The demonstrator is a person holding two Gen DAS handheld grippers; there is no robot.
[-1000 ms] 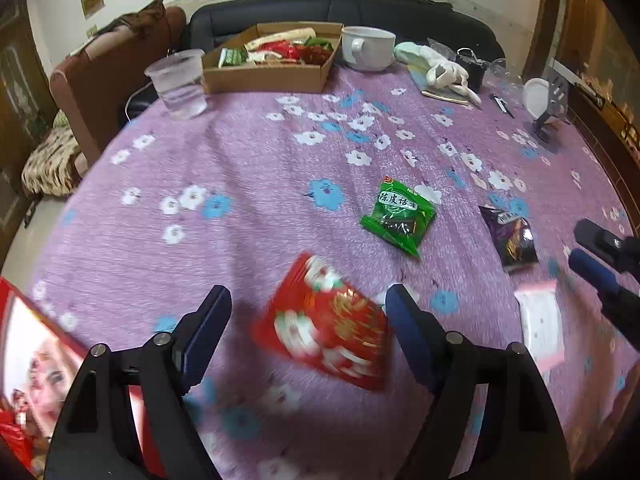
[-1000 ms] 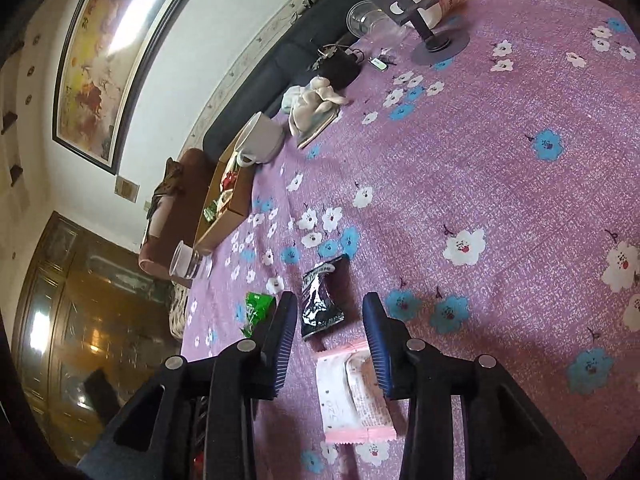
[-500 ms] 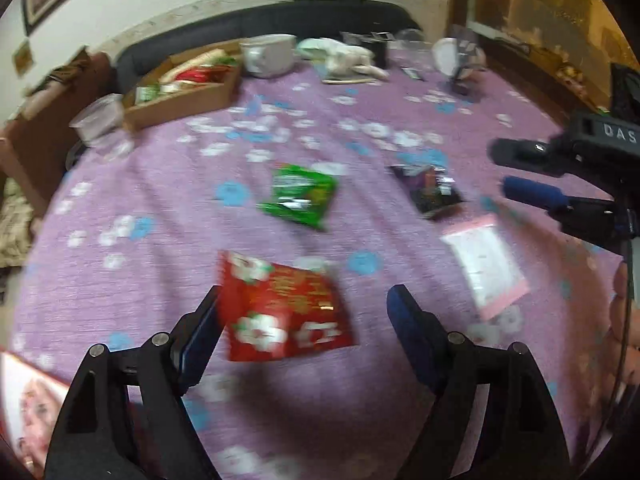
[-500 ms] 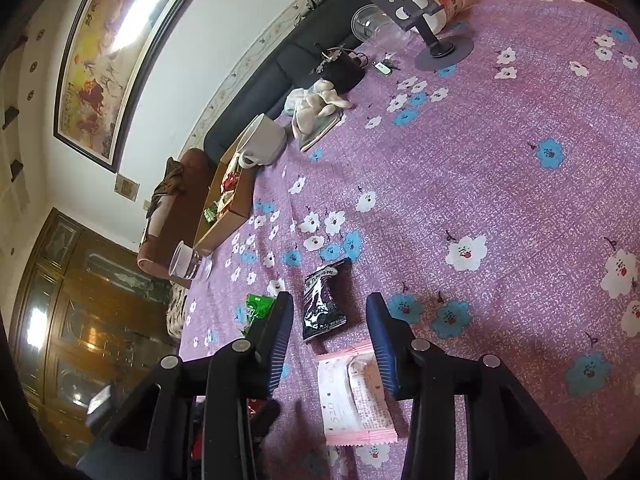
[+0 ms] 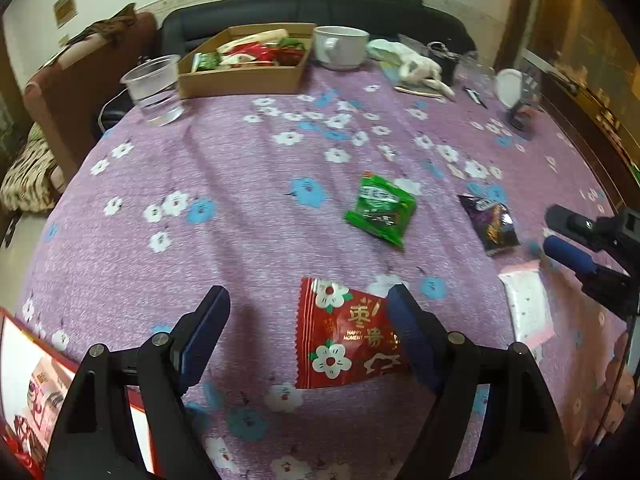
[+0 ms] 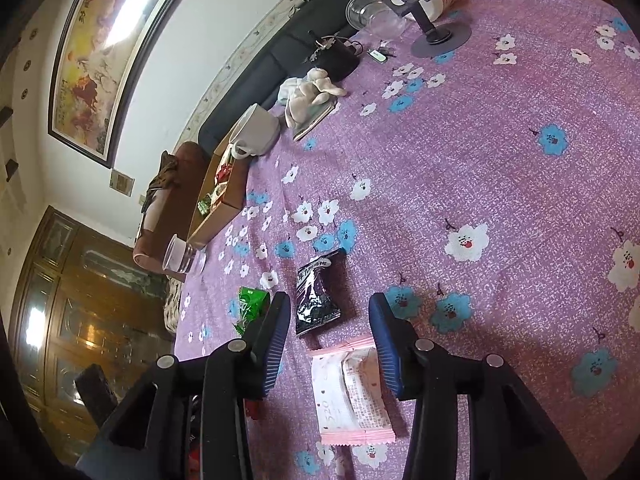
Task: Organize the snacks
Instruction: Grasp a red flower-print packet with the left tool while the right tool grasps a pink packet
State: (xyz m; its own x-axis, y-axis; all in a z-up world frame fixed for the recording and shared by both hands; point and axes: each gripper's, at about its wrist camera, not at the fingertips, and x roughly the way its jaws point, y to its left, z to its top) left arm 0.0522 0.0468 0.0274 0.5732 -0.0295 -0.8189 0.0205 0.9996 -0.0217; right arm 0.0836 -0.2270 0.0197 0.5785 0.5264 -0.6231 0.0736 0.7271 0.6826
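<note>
Left wrist alone shows red packet [image 5: 347, 344]; both grippers, left gripper [image 5: 308, 324] and right gripper [image 6: 329, 336], gape, holding nothing.

I see 4 loose snack packs flat on the desk [image 5: 224, 184]: red packet w/ white flowers [image 5: 346, 346] nearest, lying crooked; green packet [image 5: 380, 210] further out, tilted; glossy black packet [image 6: 316, 294] to its right; pink-edged white packet [image 6: 352, 394] near the black one, not touching. Far edge: open cardboard box [image 5: 244, 72] w/ several red, green & white packs inside.
</note>
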